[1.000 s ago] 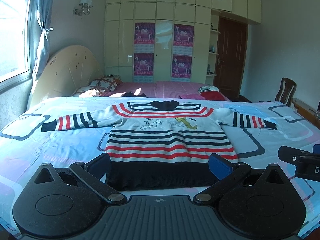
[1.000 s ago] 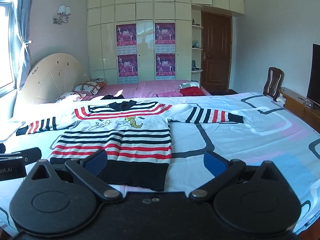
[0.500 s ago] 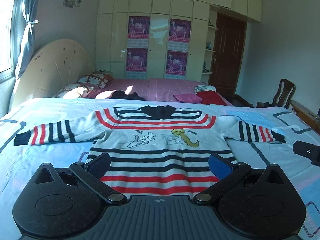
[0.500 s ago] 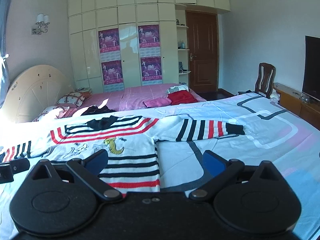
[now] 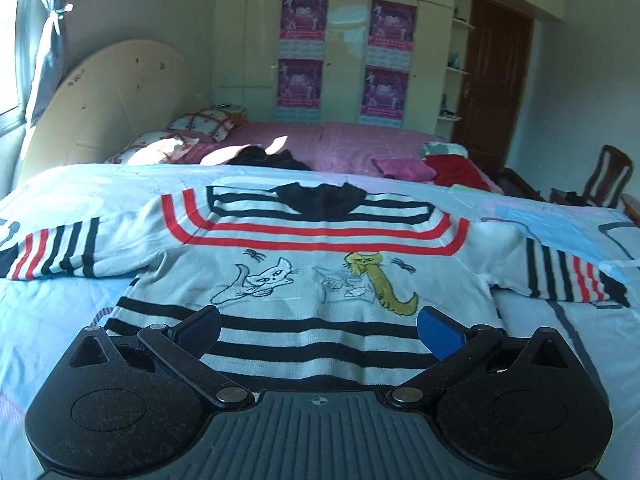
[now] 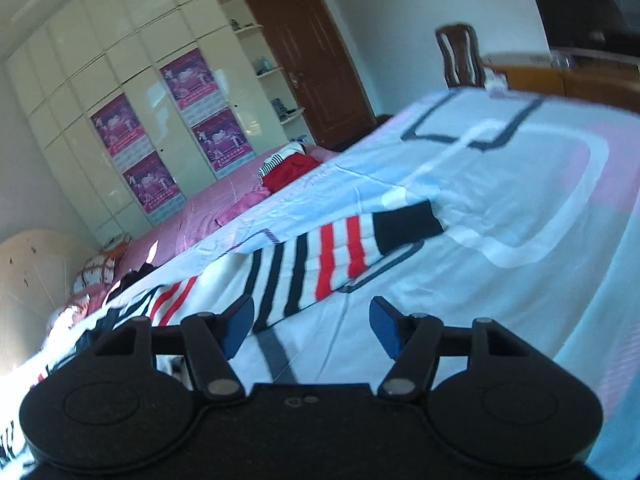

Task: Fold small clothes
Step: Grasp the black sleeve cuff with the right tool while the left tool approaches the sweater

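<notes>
A small striped sweater [image 5: 320, 264], white with black and red stripes and cat drawings, lies flat and spread on the bed sheet [image 5: 48, 320], sleeves out to both sides. My left gripper [image 5: 318, 330] is open and empty, low over the sweater's middle body. In the right wrist view my right gripper [image 6: 311, 330] is open and empty, tilted, just short of the sweater's right sleeve [image 6: 316, 260] with its black cuff [image 6: 404, 222].
The light blue patterned sheet [image 6: 500, 184] stretches right. A pink bed [image 5: 340, 140] behind holds pillows [image 5: 200, 124] and red clothes [image 5: 456, 168]. A wooden chair [image 5: 608, 176], a door [image 5: 492, 76] and a wardrobe [image 5: 340, 40] stand beyond.
Both grippers moved forward over the bed. The left now hangs over the sweater's body. The right swung and tilted toward the right sleeve.
</notes>
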`<state>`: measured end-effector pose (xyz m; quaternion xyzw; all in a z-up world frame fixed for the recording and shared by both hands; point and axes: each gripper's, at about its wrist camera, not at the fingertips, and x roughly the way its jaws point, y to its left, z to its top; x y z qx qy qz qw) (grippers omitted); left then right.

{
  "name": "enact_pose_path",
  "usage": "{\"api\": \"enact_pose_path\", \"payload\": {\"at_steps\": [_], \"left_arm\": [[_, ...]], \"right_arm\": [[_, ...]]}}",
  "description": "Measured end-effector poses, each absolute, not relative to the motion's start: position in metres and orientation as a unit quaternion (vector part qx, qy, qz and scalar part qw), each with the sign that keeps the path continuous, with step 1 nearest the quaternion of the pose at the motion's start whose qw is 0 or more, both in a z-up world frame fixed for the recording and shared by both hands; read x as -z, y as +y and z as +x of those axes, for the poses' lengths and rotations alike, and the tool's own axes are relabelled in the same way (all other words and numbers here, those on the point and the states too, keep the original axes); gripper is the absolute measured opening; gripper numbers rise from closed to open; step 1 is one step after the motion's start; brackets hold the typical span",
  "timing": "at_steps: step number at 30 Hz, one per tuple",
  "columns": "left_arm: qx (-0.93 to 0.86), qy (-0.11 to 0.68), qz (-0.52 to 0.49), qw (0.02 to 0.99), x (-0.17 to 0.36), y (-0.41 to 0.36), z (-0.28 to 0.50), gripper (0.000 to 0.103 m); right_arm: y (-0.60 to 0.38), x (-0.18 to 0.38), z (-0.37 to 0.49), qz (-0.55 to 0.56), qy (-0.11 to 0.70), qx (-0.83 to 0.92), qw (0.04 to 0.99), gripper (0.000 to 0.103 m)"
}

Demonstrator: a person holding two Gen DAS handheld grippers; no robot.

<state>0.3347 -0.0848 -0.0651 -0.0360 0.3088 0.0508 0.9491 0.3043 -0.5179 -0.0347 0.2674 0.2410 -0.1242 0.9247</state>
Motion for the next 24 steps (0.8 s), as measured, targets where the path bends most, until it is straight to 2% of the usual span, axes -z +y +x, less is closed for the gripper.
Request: {"api": "enact_pose_path", "payload": {"at_steps": [2,8,13,18,24], "left_arm": [[-0.075,0.314,-0.037,0.946,0.071,-0.098,0.338,0.103],[-0.100,0.358,-0.021,0.928,0.080,-0.132,0.353,0.103],[-0.104,0.362,-0.005,0.926,0.078,-0.149,0.372,0.103],[-0.109,0.357,-0.006,0.928,0.076,-0.150,0.387,0.103],[-0.136,0.349,-0.019,0.927,0.080,-0.106,0.396,0.103]], "right_arm": [[-0.553,0.057,0.333,0.302,0.251,0.123,0.911,0.052],[-0.614,0.112,0.389,0.418,0.283,0.113,0.856,0.050],[-0.609,0.117,0.411,0.400,0.268,0.097,0.871,0.051],[-0.620,0.119,0.424,0.403,0.260,0.119,0.869,0.021],[-0.617,0.112,0.429,0.364,0.261,0.135,0.884,0.010]]}}
